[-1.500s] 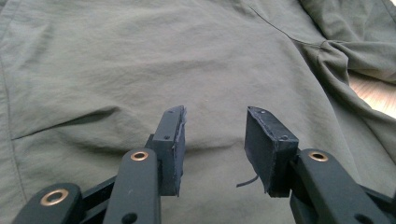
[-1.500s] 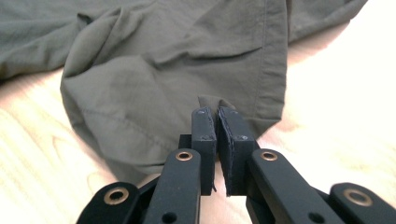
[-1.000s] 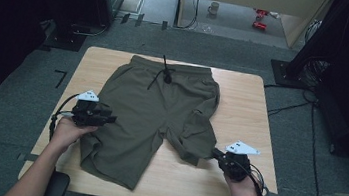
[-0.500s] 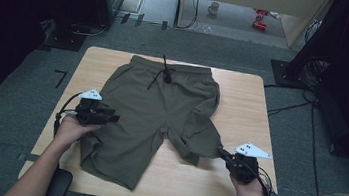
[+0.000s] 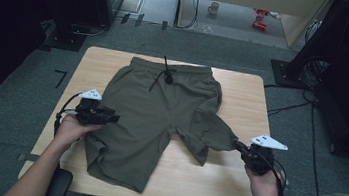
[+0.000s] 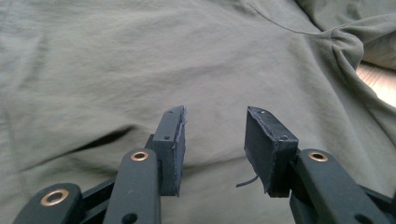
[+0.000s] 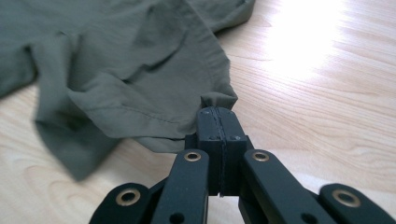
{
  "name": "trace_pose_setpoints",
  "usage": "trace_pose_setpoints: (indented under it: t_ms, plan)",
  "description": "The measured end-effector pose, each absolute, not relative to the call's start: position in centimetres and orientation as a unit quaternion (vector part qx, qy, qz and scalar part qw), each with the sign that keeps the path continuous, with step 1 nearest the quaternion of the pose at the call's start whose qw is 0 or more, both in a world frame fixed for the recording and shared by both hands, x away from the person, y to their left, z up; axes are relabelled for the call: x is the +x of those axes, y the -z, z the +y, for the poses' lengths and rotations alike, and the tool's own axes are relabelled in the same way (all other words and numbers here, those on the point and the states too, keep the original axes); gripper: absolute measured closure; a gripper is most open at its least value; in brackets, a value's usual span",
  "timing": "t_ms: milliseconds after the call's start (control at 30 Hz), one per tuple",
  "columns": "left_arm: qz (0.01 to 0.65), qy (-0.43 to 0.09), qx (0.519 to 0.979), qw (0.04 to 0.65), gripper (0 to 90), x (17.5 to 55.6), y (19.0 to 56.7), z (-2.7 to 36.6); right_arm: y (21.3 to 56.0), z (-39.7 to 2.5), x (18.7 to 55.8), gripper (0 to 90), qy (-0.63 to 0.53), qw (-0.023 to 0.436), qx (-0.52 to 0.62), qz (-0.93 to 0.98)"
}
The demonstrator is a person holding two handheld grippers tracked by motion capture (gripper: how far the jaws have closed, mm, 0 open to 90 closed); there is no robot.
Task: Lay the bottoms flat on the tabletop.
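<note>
A pair of olive-green shorts [image 5: 160, 111] lies on the wooden table [image 5: 233, 181], waistband and black drawstring [image 5: 164, 74] at the far side. My right gripper [image 5: 238, 146] is shut on the hem corner of the crumpled right leg [image 7: 140, 84], its jaws pressed together on the cloth [image 7: 217, 111]. My left gripper [image 5: 112, 117] is open, hovering just over the outer edge of the flat left leg [image 6: 140, 70]. Nothing sits between its pads [image 6: 268, 140].
Bare wood lies to the right of the shorts [image 7: 327, 84] and along the table's near edge. Dark stands and cables [image 5: 312, 69] ring the table on the grey floor. A mug [image 5: 215, 7] sits on the floor far behind.
My right gripper has pulled the right leg's hem outward to the right, stretching the fold. The left gripper has stayed almost still over the left leg.
</note>
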State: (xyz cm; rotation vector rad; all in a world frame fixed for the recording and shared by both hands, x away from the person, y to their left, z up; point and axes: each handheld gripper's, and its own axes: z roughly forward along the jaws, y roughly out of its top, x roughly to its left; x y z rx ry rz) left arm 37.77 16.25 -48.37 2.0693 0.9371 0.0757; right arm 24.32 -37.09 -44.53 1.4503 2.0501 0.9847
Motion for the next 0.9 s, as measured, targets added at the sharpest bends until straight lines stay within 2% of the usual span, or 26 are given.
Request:
trace_pose_setpoints:
  t_ms: [233,467,633,800,900]
  plan:
    - [0.366,-0.028,0.846,0.386,57.8,37.9,49.2,15.4,43.3,-37.5,22.5,89.9,-0.373,0.245,0.513,0.733]
    - [0.364,-0.032,0.859,0.359,57.9,38.2,50.0,14.7,45.5,-38.0,26.9,89.8,-0.340,0.240,0.530,0.739]
    - [0.365,-0.033,0.857,0.364,57.9,38.3,50.1,14.7,47.9,-38.6,29.8,89.0,-0.310,0.231,0.541,0.747]
    - [0.359,-0.039,0.860,0.360,56.3,38.1,50.1,14.6,48.2,-39.4,30.3,70.6,-0.321,0.227,0.551,0.736]
    - [0.359,-0.038,0.861,0.359,56.2,38.1,50.1,14.6,46.5,-39.0,28.9,66.6,-0.354,0.236,0.542,0.725]
